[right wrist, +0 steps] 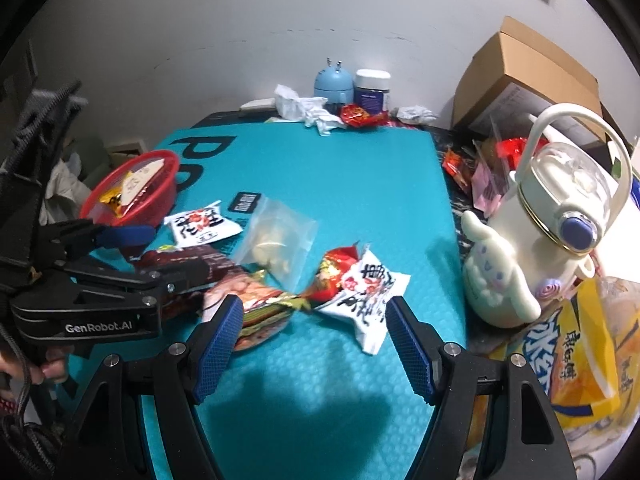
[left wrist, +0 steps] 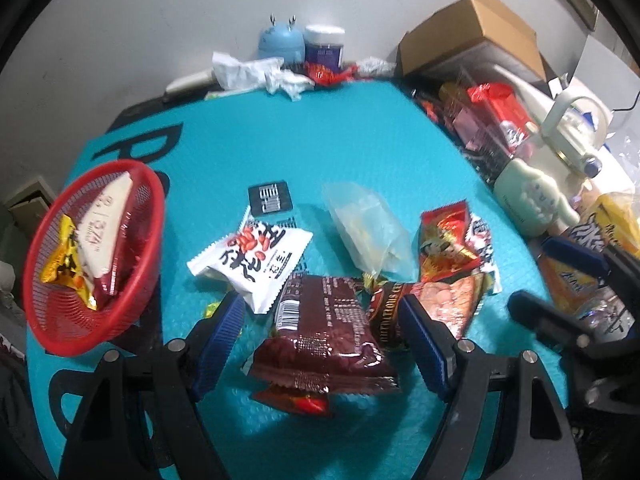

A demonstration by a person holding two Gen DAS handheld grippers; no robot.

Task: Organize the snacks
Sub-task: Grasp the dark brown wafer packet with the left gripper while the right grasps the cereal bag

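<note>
Left tongs (right wrist: 132,252) marked "GenRobot.AI", beside maroon packet (left wrist: 320,340)

The left gripper (left wrist: 320,344) is held wide apart, low over the teal mat (left wrist: 360,140). The right gripper (right wrist: 314,344) is likewise spread, above the mat's near edge.

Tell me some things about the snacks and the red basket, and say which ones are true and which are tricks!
1. The red basket already has snacks in it. True.
2. The left gripper is squeezed shut on the dark red packet. False: its jaws stand open on either side of the packet.
3. The clear plastic bag is inside the basket. False: it lies on the teal mat.
4. The right gripper is open and holds nothing. True.
5. A cardboard box sits near the wall. True.
</note>
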